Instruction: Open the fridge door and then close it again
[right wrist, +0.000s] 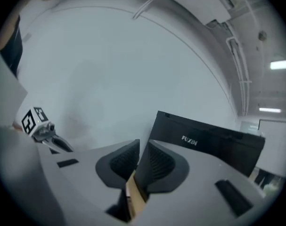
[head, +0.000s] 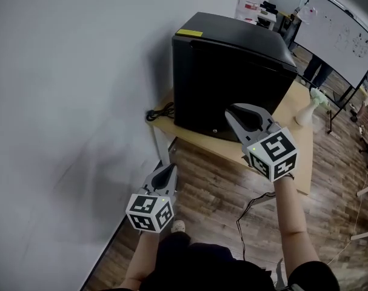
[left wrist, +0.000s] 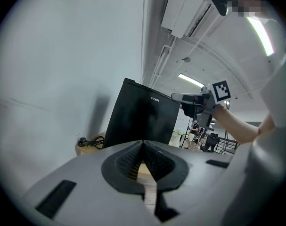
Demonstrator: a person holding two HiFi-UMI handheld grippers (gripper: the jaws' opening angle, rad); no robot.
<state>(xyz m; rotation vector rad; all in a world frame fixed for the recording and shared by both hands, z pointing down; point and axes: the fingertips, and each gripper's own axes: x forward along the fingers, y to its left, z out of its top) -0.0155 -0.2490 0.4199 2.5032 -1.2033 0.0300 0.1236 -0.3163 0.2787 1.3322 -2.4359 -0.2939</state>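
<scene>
Fridge: the black fridge [head: 232,83] stands upright on the table [head: 296,135], its left side close to the white wall [head: 68,71].
Door: it is the front face with the brand name near the top, turned toward the person and closed flush. The opening step is not yet done.
Door's long axis: the edges to pull on run up and down. No handle shows, and I cannot tell from these views which vertical edge is the free one.
Right gripper: the right gripper [head: 237,109] hangs just in front of the door, over its lower right part in the head view. It does not appear to touch the door.
Right gripper aim: in its own view the slit between its jaws lines up with the door's wall-side edge, the rest of the door lying off to the right.
Right gripper jaws: they are narrowly apart, with nothing between them.
Left gripper: the left gripper [head: 169,170] is low and to the left, beyond the table's near corner, well apart from the fridge, with the door ahead of it.
Left gripper jaws: they are pressed together and empty.
Nearer hand: the right, by a wide margin, so the pull most likely falls to it.
Coming move: it probably needs the right gripper brought to the door's free edge and hooked there.
</scene>
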